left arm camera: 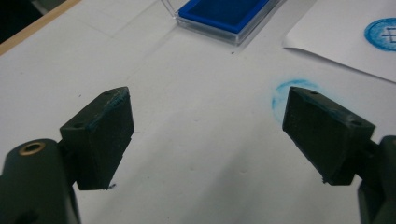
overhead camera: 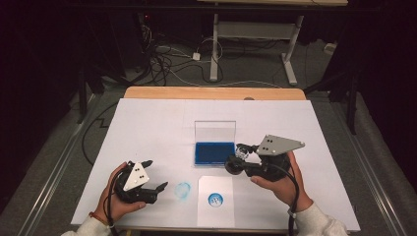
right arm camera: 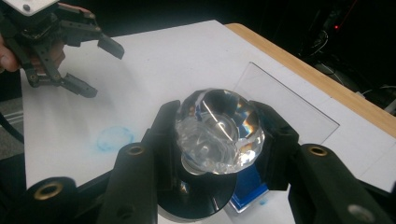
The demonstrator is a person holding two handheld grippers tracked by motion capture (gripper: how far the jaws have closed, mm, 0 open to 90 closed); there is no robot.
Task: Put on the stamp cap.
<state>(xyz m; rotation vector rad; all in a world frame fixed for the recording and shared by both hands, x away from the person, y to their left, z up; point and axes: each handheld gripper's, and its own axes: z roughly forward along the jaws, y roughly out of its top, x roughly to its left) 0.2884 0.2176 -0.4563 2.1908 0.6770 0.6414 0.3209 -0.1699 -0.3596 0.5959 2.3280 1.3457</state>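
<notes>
Blue ink already marks the sheet of paper [overhead camera: 215, 201] lying at the near edge of the worktop [overhead camera: 147, 123]: a round stamped print [overhead camera: 215, 199] sits in its middle, which I take as one impression done. Just to the left of the paper a fainter blue smudge [overhead camera: 182, 190] lies on the bare white surface, more a stray blot than a clean print. The stamp [right arm camera: 219, 135], a faceted clear crystal knob on a round black base, is gripped in the right claw [overhead camera: 237, 160], whose jaws press on the knob from both sides; it hangs at the right front corner of the open ink pad [overhead camera: 214, 153], a clear case with a blue cushion and its lid standing upright behind. From the right gripper view the base seems to be over the pad's edge, but whether it touches the cushion I cannot tell. The left claw [overhead camera: 156, 175] hovers low over the worktop near the smudge, its jaws spread wide with nothing between them, and blue traces show on the pad edges in the left gripper view. My reading is that the stamp is at the pad either for re-inking before another print or on its way to being set down; the lid remains open, so closing the case looks undone.
</notes>
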